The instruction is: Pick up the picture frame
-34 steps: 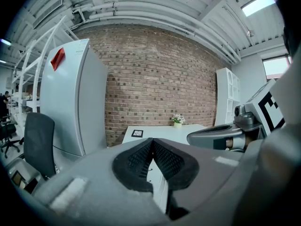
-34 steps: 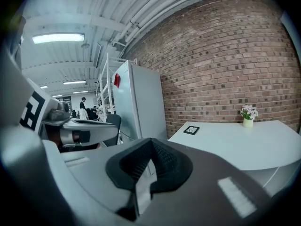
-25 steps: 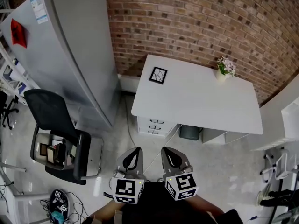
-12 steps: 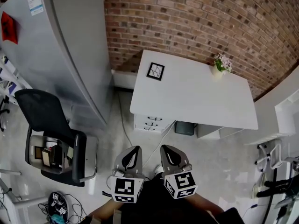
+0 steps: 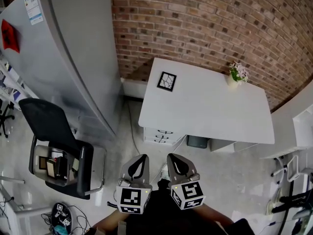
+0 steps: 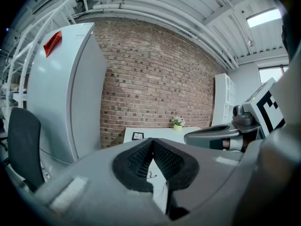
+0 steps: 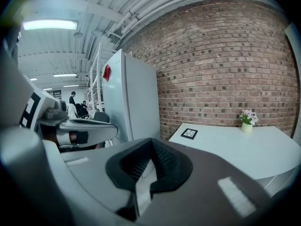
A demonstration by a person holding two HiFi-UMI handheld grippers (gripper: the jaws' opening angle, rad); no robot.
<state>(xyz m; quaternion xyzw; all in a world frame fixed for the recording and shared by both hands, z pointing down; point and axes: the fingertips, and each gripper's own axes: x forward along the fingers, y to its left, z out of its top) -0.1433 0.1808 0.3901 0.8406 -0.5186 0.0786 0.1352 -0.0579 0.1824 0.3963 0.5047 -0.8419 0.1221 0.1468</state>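
- Head view: the picture frame [image 5: 166, 81] is seen lying flat on the white desk [image 5: 210, 106], at the desk's far left corner, close to the brick wall [image 5: 205, 23]. A flower pot [image 5: 237, 73] is noted at the desk's far right corner, well apart from the frame.
- Head view: the left gripper [image 5: 141, 159] and right gripper [image 5: 175, 159] are held side by side over the floor, well short of the desk's near edge. Nothing is carried.
- Head view, change: against the pictures of the last second, only a slight sway of the scene is registered. The desk is no closer to speak of, and the frame is unmoved on it.
- Left gripper view: the jaws of the left gripper [image 6: 153, 159] are found pressed together with nothing between them. The frame [image 6: 137, 136] is made out, small, at the desk's left end, far beyond the tips.
- Right gripper view: the jaws of the right gripper [image 7: 151, 161] are likewise closed on nothing. The frame [image 7: 189, 133] is seen on the desk's [image 7: 235, 149] nearer left part, the pot [image 7: 247, 119] at the far edge.
- Judgement: the approach is taken to be barely begun. The desk must first be reached and one pair of jaws opened before the frame can be taken.
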